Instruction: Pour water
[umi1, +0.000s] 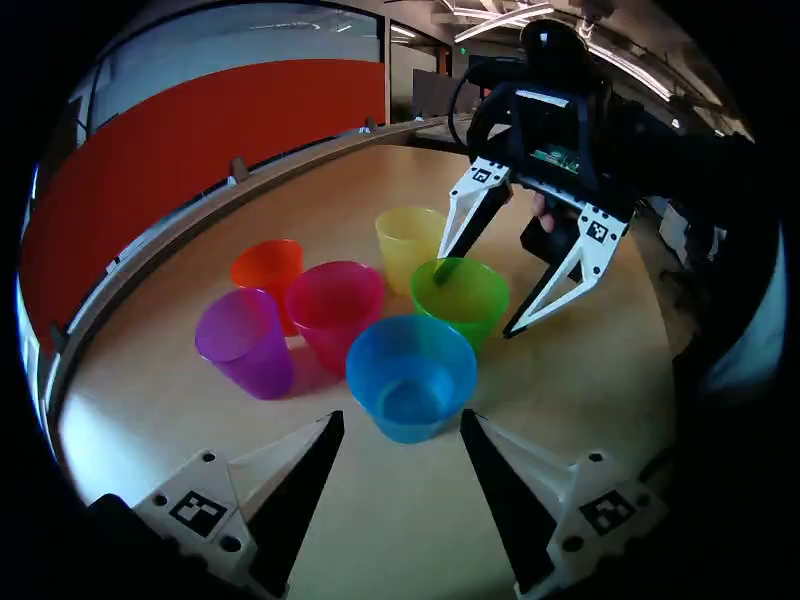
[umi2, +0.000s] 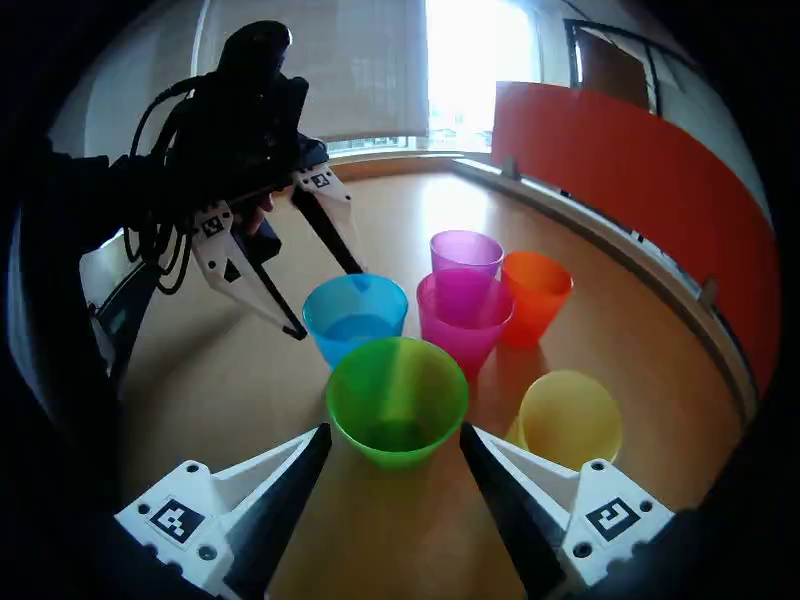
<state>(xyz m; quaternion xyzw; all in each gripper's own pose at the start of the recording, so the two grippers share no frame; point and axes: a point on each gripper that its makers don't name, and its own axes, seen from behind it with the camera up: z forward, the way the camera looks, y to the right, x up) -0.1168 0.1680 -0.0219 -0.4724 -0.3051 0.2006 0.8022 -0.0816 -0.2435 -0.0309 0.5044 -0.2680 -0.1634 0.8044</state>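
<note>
**Pour not started: both grippers open around their cups**

Six plastic cups stand upright in a tight cluster on the wooden worktop. The left gripper sits low at the blue cup, its fingers spread wide, one on either side of the cup wall. They are close beside it but, as far as we can tell, not pressing.

The right gripper does the same at the green cup. Its fingers are wide apart and flank the cup, with no squeeze.

The blue and green cups are touching or nearly so. The yellow cup, pink cup, orange cup and purple cup crowd just beside them.

We see what looks like a shallow pool of water in the bottom of the blue cup. The green cup's bottom is darker, and we cannot tell if it is wet.

We judge the task to be at its start. Both approaches are made, but no cup is gripped, lifted or tilted. What is left is to close on a cup, raise it, tip it over the other and set it down. The close neighbours risk a knock.
</note>
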